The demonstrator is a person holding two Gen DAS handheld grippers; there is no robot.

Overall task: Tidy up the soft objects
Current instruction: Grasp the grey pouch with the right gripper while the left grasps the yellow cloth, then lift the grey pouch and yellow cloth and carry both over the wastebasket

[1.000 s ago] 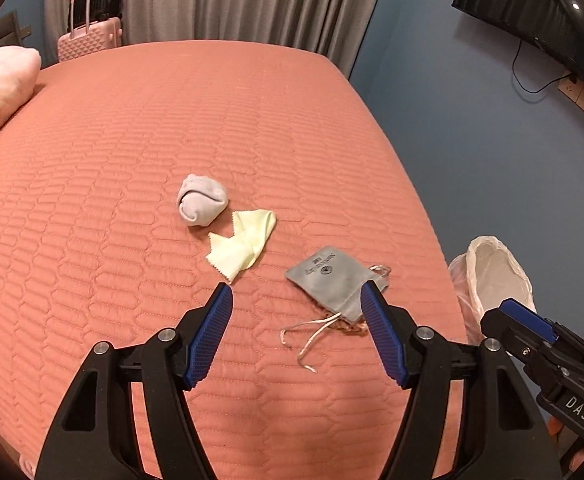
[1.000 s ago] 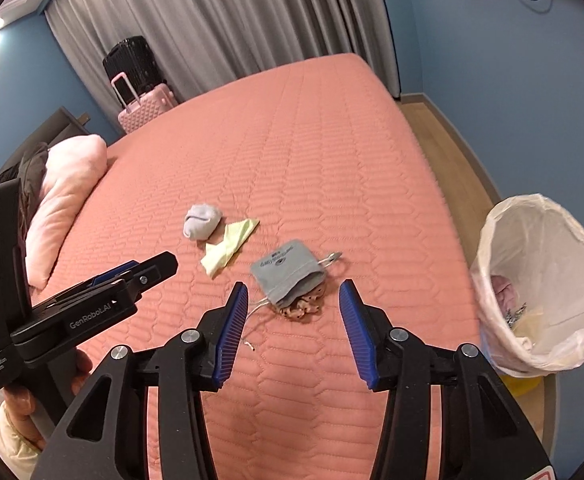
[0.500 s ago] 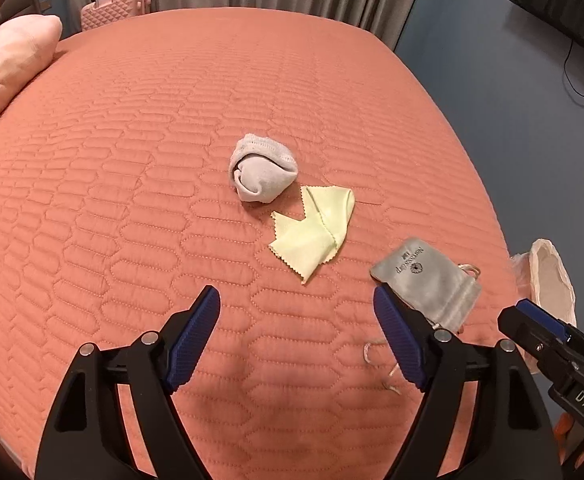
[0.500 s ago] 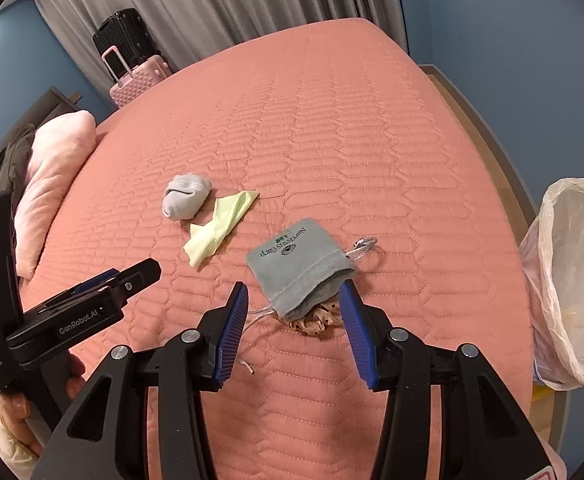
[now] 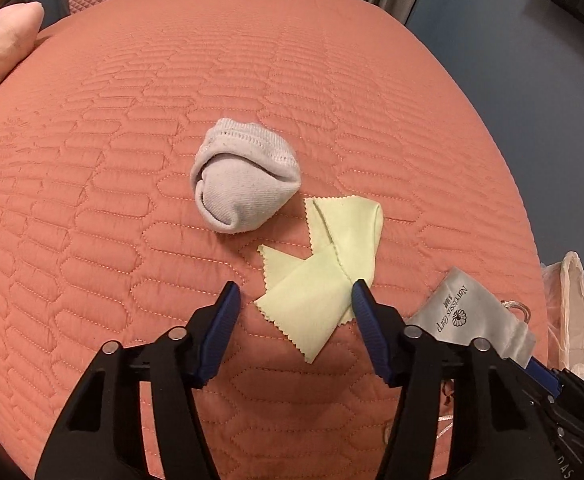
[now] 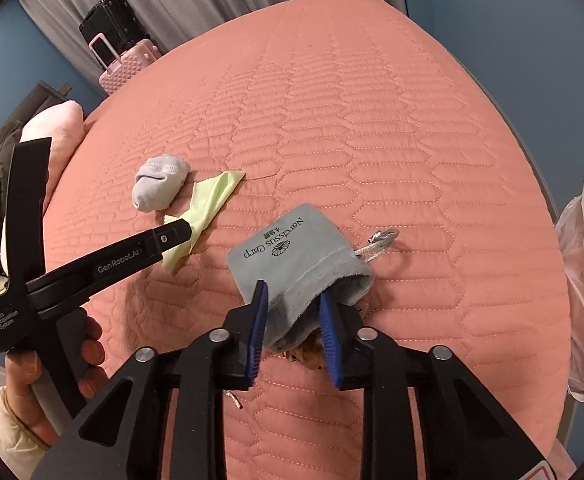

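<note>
The right gripper point(image 6: 292, 308) pinches the grey velvet drawstring pouch point(image 6: 288, 248) at lower centre. The left gripper point(image 5: 293, 300), jaws spread, straddles the pale yellow folded cloth point(image 5: 323, 276). Closing on it likely comes next.

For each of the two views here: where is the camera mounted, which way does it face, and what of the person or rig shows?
Left wrist: on the left claw, looking across the bed at the yellow cloth and rolled sock.
Right wrist: on the right claw, facing the grey pouch; a hand holds the left claw.
Shared: sock, cloth, pouch, bed.
</note>
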